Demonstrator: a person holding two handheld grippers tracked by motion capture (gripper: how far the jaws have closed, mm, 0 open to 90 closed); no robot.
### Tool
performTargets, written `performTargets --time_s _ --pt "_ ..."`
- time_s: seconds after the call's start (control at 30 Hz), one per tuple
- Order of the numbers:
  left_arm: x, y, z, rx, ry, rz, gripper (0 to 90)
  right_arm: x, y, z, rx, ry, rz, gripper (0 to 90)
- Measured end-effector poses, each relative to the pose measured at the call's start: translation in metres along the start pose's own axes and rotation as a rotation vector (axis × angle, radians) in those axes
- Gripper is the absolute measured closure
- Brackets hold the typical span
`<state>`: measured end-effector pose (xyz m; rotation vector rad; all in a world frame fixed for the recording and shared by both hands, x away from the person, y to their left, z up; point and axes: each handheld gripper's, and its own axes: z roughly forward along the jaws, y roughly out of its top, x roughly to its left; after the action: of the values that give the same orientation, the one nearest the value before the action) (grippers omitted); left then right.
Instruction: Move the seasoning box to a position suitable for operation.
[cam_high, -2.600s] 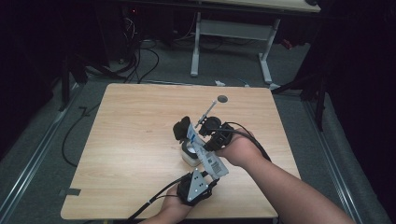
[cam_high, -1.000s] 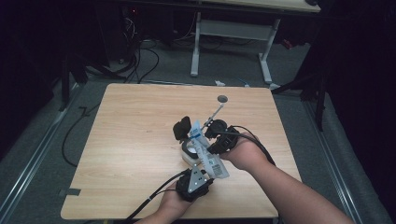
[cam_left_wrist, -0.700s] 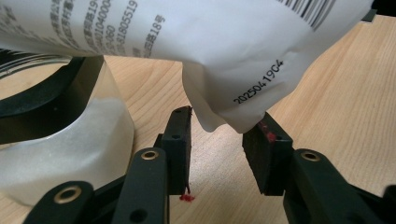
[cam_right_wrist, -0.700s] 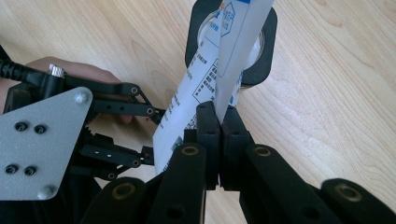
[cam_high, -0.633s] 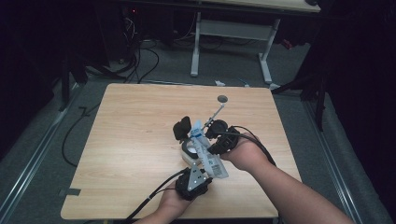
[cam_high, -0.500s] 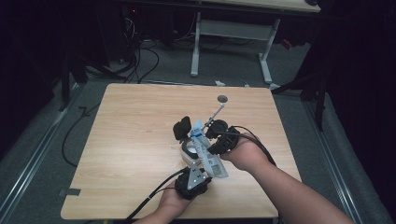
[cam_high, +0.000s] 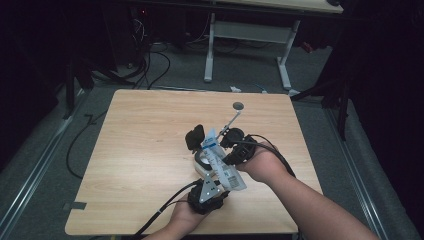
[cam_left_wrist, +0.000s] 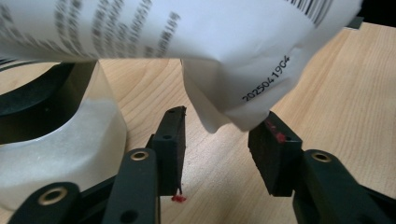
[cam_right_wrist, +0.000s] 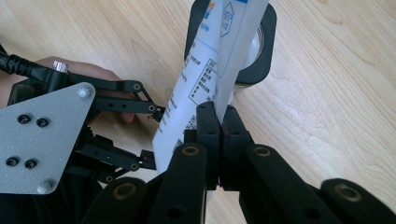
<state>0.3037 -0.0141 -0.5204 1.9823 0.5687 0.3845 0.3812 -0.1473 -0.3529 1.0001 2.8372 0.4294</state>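
Pinching white packet (cam_right_wrist: 205, 70) in right gripper (cam_right_wrist: 219, 116); left gripper (cam_left_wrist: 217, 144) jaws just opened.

white packet (cam_left_wrist: 187, 42) cut off, print blurred

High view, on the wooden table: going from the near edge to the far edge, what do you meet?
Left hand-held gripper with its grey three-cornered plate → white printed plastic packet → white-and-black round container → small round grey disc near the far edge of the light wooden table.
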Motion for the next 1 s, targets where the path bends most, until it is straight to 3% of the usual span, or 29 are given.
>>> performTargets --time_s 0.63,1.0 --pt "-0.001 -0.003 -0.005 -0.013 -0.045 0.021 44.3 0.000 -0.001 0.000 0.000 0.001 0.003 89.3" --pt "0.018 -0.001 -0.023 -0.044 -0.044 -0.011 44.4 -0.002 -0.003 -0.001 0.004 -0.008 0.004 89.2"
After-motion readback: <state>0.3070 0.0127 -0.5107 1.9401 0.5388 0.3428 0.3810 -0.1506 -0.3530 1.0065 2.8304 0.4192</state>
